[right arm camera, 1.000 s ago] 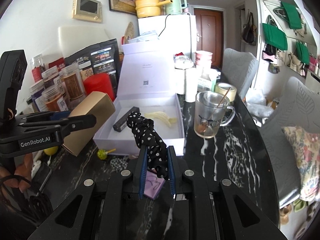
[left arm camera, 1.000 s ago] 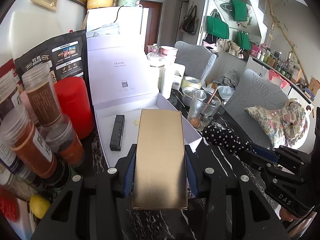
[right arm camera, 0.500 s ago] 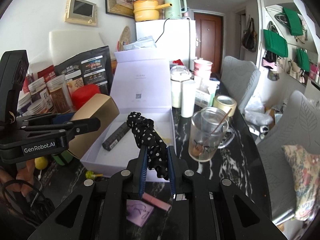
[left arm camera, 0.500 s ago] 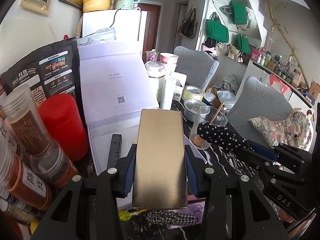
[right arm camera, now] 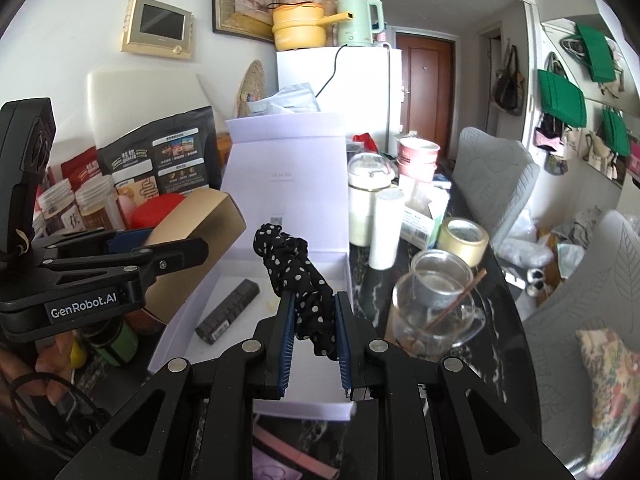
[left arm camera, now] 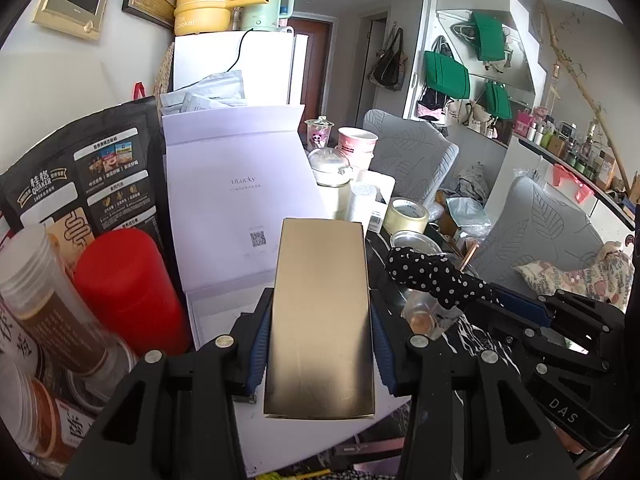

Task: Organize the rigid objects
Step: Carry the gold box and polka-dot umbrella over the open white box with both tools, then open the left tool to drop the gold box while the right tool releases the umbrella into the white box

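Observation:
My left gripper (left arm camera: 318, 322) is shut on a gold rectangular box (left arm camera: 322, 304) and holds it above the open white gift box (left arm camera: 236, 200). The gold box (right arm camera: 200, 220) also shows in the right wrist view, over the white box's left side. My right gripper (right arm camera: 314, 306) is shut on a black polka-dot scrunchie (right arm camera: 298, 276) above the white box's tray (right arm camera: 240, 340). A dark bar-shaped object (right arm camera: 228, 312) lies in the tray. The scrunchie (left arm camera: 436, 278) and right gripper show at the right in the left wrist view.
A red canister (left arm camera: 128, 292) and several spice jars (left arm camera: 48, 304) crowd the left. A black Quaker bag (left arm camera: 84, 184) stands behind. A glass mug (right arm camera: 432, 312), tape roll (right arm camera: 464, 240) and white cups (right arm camera: 380, 232) stand on the right of the black marble table (right arm camera: 500, 320).
Both grippers have moved forward and up over the white box. The gold box now hangs over the tray and hides the dark bar in the left wrist view.

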`<state>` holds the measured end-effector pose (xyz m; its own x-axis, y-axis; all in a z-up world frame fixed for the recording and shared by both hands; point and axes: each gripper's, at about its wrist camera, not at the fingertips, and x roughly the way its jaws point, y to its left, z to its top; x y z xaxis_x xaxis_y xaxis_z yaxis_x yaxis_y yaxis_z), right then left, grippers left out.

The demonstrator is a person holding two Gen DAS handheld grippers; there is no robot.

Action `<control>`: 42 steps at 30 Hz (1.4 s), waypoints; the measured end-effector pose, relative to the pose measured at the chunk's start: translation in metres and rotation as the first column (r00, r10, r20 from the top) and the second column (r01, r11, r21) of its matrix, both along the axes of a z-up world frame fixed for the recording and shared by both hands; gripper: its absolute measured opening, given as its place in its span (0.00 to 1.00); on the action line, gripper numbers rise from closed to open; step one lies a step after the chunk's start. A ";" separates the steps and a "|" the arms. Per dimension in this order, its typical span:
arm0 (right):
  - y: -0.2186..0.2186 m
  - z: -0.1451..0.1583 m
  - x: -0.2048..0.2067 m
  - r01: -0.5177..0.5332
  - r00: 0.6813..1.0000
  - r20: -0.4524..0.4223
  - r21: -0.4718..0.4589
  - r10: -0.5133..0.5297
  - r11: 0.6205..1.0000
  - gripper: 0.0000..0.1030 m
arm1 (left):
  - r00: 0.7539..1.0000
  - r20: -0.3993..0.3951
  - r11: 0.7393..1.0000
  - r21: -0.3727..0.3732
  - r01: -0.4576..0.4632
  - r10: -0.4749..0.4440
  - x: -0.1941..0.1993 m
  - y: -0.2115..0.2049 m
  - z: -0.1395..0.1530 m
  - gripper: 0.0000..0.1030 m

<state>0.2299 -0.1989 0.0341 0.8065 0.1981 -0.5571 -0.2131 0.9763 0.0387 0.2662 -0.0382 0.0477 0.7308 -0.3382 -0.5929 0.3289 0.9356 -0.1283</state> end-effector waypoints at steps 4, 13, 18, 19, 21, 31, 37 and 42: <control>0.006 0.001 0.017 -0.004 1.000 0.003 -0.003 0.004 1.000 0.18 | 1.000 0.006 1.000 0.008 -0.019 0.019 0.016 0.002 0.000 0.43; 0.018 -0.003 0.052 -0.006 1.000 -0.007 -0.009 0.005 1.000 0.18 | 0.997 -0.041 0.997 0.035 -0.065 0.067 0.049 0.014 -0.019 0.43; 0.022 -0.014 0.068 0.005 0.999 -0.037 -0.008 -0.006 1.000 0.18 | 0.992 -0.099 0.996 0.046 -0.077 0.081 0.062 0.024 -0.034 0.43; 0.022 -0.016 0.069 0.006 0.999 -0.042 -0.011 -0.007 1.000 0.18 | 0.990 -0.110 0.995 0.052 -0.080 0.086 0.065 0.025 -0.037 0.43; 0.024 -0.022 0.074 0.008 0.998 -0.060 -0.020 -0.010 1.000 0.18 | 0.986 -0.130 0.993 0.069 -0.096 0.104 0.071 0.027 -0.045 0.43; 0.034 -0.052 0.093 -0.011 0.990 -0.144 -0.064 0.002 0.998 0.18 | 0.958 -0.266 0.991 0.110 -0.077 0.104 0.095 0.026 -0.084 0.43; 0.035 -0.064 0.099 -0.028 0.982 -0.186 -0.056 0.017 0.998 0.18 | 0.945 -0.316 0.992 0.112 -0.051 0.084 0.097 0.021 -0.095 0.43; 0.034 -0.070 0.104 -0.016 0.979 -0.204 -0.071 0.001 0.997 0.19 | 0.933 -0.341 0.985 0.159 -0.065 0.117 0.105 0.018 -0.104 0.43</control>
